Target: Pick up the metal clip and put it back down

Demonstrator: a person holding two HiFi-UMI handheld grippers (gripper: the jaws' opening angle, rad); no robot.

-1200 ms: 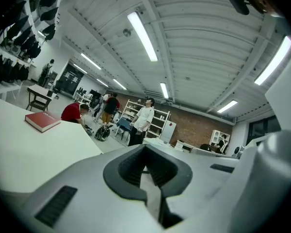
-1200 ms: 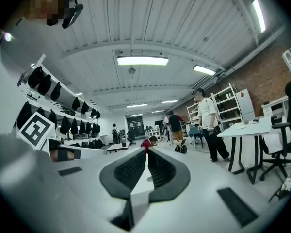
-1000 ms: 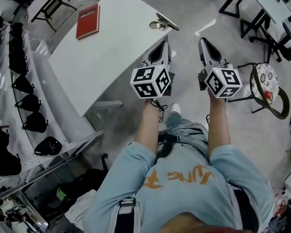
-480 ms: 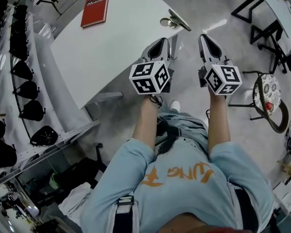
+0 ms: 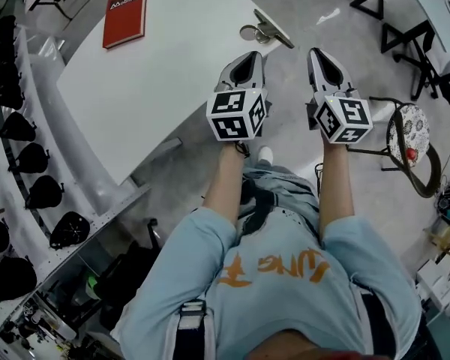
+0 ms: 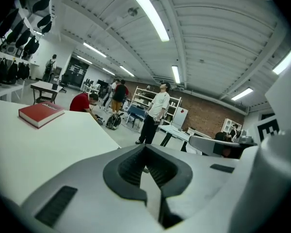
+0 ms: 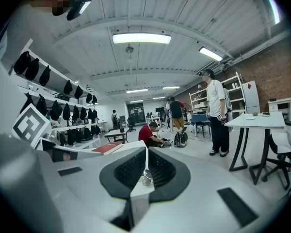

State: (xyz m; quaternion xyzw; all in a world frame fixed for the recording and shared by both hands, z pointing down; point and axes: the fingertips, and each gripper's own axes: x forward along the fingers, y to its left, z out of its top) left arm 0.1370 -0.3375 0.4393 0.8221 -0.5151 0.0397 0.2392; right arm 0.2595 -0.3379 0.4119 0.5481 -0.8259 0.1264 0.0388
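The metal clip lies with a small round metal piece at the near corner of the white table. My left gripper hovers over the table's edge just short of the clip, its jaws shut and empty. My right gripper hangs beside it over the floor, to the right of the table, also shut and holding nothing. In the right gripper view a small shiny thing, probably the clip, shows past the closed pads. In the left gripper view the pads meet with nothing between them.
A red book lies at the table's far side. Racks of black bags line the left. A chair with a patterned seat stands right of my right gripper. Black-legged tables and several standing people are farther off.
The head view has shifted: the table and the red book slid left and up in the picture. Both grippers kept side by side and stayed shut.
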